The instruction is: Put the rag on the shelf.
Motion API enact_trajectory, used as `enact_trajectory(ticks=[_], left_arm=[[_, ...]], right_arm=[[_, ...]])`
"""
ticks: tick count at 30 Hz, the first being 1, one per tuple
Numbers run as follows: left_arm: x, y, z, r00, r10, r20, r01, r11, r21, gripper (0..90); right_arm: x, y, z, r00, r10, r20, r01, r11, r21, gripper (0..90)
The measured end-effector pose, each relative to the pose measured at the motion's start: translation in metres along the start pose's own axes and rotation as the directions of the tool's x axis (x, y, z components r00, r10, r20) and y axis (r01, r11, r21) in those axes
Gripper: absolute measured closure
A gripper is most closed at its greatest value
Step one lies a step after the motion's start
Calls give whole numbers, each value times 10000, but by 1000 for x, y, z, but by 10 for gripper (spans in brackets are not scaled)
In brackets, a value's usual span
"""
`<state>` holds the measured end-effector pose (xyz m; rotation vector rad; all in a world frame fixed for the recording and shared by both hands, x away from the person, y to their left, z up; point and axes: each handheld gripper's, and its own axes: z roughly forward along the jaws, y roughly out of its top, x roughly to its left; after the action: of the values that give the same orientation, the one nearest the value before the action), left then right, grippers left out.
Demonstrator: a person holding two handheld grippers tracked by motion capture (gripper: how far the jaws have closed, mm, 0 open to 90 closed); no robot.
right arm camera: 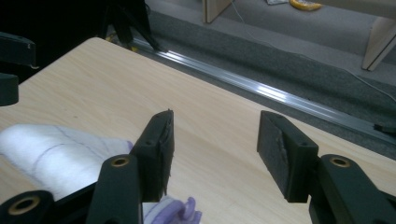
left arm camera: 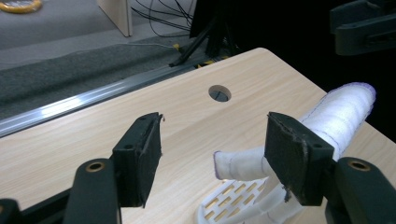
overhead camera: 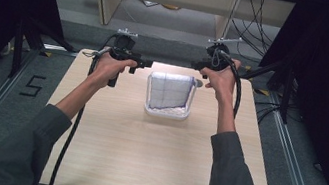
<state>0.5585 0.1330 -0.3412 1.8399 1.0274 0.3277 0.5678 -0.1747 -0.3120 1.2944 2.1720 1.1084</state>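
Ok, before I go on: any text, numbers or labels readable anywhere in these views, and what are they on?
"5": black mark on the grey floor left of the table, high view.
Nothing written on the white cloth or its white basket; the cloth bears purple stitched lines, no letters.

My cloth (overhead camera: 169, 90) is white w/ thin purple grid lines & purple stitched edging, folded into a rough rectangle. It's draped over the white basket (overhead camera: 166, 113), covering most of it, far edge raised and bulging, near part sagging inside. In my left gripper view the cloth (left arm camera: 343, 109) arches up like a roll over the basket (left arm camera: 224, 198), one hemmed corner poking out toward the table. Basket is small, rectangular, white plastic w/ slotted sides, rounded corners, upright, sitting at the far-centre of the tabletop. In my right gripper view the cloth (right arm camera: 51, 156) lies soft & crumpled, purple hem at its near corner
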Motion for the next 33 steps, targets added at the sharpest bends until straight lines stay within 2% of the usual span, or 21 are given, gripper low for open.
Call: enact_trajectory(ticks=[2,4,6,7,9,10,11,12,13,15,16,20,21,22,23,29,33], left_arm=[[1,-3,-4,10000,-91,28,91,9999,-77,349],[2,-7,-9,10000,10,71,-9,10000,-45,343],[2,-11,-13,9998,-170,141,172,9997,-143,337],[3,-13,-14,9994,-214,254,215,9998,-33,327],[2,-17,-19,9996,-111,270,109,9999,98,311],[2,-19,-22,9997,68,236,-72,9998,186,310],[0,-21,-24,9996,17,267,-21,9999,141,306],[-1,-23,-26,9995,46,312,-53,9998,196,301],[-2,-26,-29,9994,105,316,-112,9997,226,294],[-3,-28,-32,9990,156,419,-167,9995,256,288],[-5,-30,-33,9988,37,495,-44,9999,140,287],[-11,-37,-37,9964,142,832,-152,9998,121,276],[-13,-38,-38,9966,96,816,-103,9999,77,276],[-13,-38,-38,9966,96,816,-103,9999,77,273],[-16,-43,-41,9948,151,1003,-159,9998,73,271],[-27,-56,-49,9925,344,1175,-335,9994,-95,244],[-34,-65,-55,9904,531,1275,-517,9986,-146,220]], right_arm=[[3,-1,-3,10000,36,-70,-37,10000,-72,458],[3,-2,-6,10000,-60,-67,59,9999,-136,455],[3,-4,-9,9998,-156,-115,153,9995,-271,448],[4,-5,-12,9999,-70,-95,69,9999,-143,448],[4,-7,-15,9999,-104,-113,103,9999,-107,443],[4,-8,-17,9998,-202,-82,200,9995,-242,442],[3,-10,-18,9995,-221,-223,212,9990,-403,442],[4,-11,-21,9995,-179,-271,171,9994,-295,440],[5,-13,-23,9996,-79,-274,71,9996,-259,435],[5,-17,-25,9995,-225,-210,217,9990,-394,428],[6,-19,-28,9995,-227,-220,221,9993,-289,427],[10,-26,-35,9987,-457,-245,446,9981,-425,409],[12,-28,-36,9987,-347,-369,331,9986,-424,403],[13,-30,-38,9982,-429,-407,414,9985,-359,400],[15,-32,-41,9980,-478,-408,463,9983,-368,395],[21,-44,-50,9969,-441,-657,404,9976,-569,373],[25,-52,-57,9965,-546,-628,503,9964,-678,362]])
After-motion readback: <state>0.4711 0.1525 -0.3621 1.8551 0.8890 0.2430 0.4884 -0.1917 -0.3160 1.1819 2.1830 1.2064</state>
